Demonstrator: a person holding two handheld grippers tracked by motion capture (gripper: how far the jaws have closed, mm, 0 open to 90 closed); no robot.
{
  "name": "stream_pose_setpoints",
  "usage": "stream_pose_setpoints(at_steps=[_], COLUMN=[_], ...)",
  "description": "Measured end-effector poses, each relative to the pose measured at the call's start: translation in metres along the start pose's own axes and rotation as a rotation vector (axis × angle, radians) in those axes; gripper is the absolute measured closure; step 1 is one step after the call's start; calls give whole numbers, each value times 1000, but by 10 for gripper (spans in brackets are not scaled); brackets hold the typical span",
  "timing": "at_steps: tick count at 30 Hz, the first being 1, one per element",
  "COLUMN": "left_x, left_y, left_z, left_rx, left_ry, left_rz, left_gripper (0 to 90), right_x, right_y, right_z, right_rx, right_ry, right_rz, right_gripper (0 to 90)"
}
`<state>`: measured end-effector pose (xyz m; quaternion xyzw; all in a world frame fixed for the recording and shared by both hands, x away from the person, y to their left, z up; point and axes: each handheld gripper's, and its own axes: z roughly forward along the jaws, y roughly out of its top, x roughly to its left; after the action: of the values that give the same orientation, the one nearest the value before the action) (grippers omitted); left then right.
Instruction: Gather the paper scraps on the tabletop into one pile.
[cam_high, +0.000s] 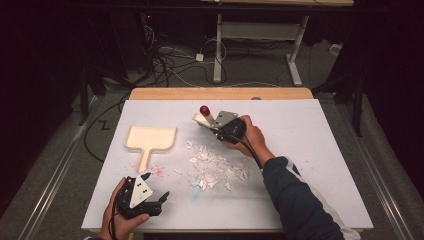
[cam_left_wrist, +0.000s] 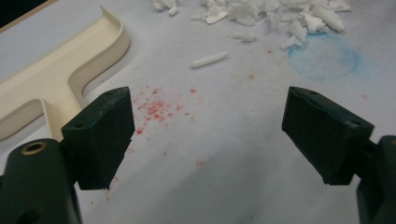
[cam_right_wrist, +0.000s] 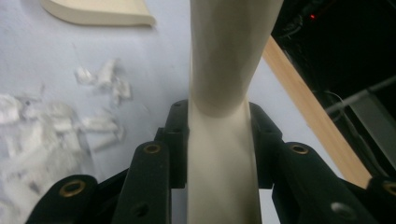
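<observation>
High view: the right gripper (cam_high: 216, 126) sits at the far side of the white table (cam_high: 310, 150), just beyond the pile of white scraps (cam_high: 216, 165), with a cream brush handle (cam_high: 202, 119) clamped in it; the handle ends in a red cap (cam_high: 204, 109). My reading is that the tool is held behind the pile so a stroke toward the person would gather the scraps. The cream dustpan (cam_high: 150, 140) lies flat to the left of the pile, its handle toward the person and its mouth away from the pile (so it would need turning before it can receive anything). The left gripper (cam_high: 155, 192) rests near the front edge, just beside the dustpan's handle, likely placed to take it.

Left gripper view: the left gripper (cam_left_wrist: 205, 135) has its jaws wide apart with nothing between them. The dustpan (cam_left_wrist: 70, 70) lies at upper left, apart from the jaws. Red specks (cam_left_wrist: 156, 109) dot the table between the jaws, a faint blue ring stain (cam_left_wrist: 324, 58) lies to the right, and the scraps (cam_left_wrist: 261, 14) run along the top edge.

Right gripper view: the right gripper (cam_right_wrist: 218, 140) is closed tight on the brush handle (cam_right_wrist: 229, 56), which runs up the middle between the jaws. Scraps (cam_right_wrist: 56, 126) lie to the left, the dustpan (cam_right_wrist: 98, 11) at the top. The bristle end can't be made out.
</observation>
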<state>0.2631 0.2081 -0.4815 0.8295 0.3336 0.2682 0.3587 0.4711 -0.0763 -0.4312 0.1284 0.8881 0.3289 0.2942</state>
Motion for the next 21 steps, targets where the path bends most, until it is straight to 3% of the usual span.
stream_pose_setpoints(at_steps=[2,4,9,13,18,21], left_x=[0,-1,-3,-4,-7,-8], left_y=[0,0,-1,0,1,2], left_z=[1,2,5,4,5,3], left_rx=[2,9,25,27,42,34], left_ry=[5,0,-15,-21,-42,-44], left_rz=[12,-1,31,42,50,59], left_gripper=[164,164,164,164,164,164], right_x=[7,20,33,40,45,48], right_y=[4,10,10,2,-12,-19], right_z=[8,17,15,-2,-31,-50], right_rx=[-18,-21,-42,-91,-126,-132], right_ry=[31,69,113,200,338,379], right_rz=[-24,-82,-141,-170,-243,-281], right_gripper=[680,679,678,677,677,678])
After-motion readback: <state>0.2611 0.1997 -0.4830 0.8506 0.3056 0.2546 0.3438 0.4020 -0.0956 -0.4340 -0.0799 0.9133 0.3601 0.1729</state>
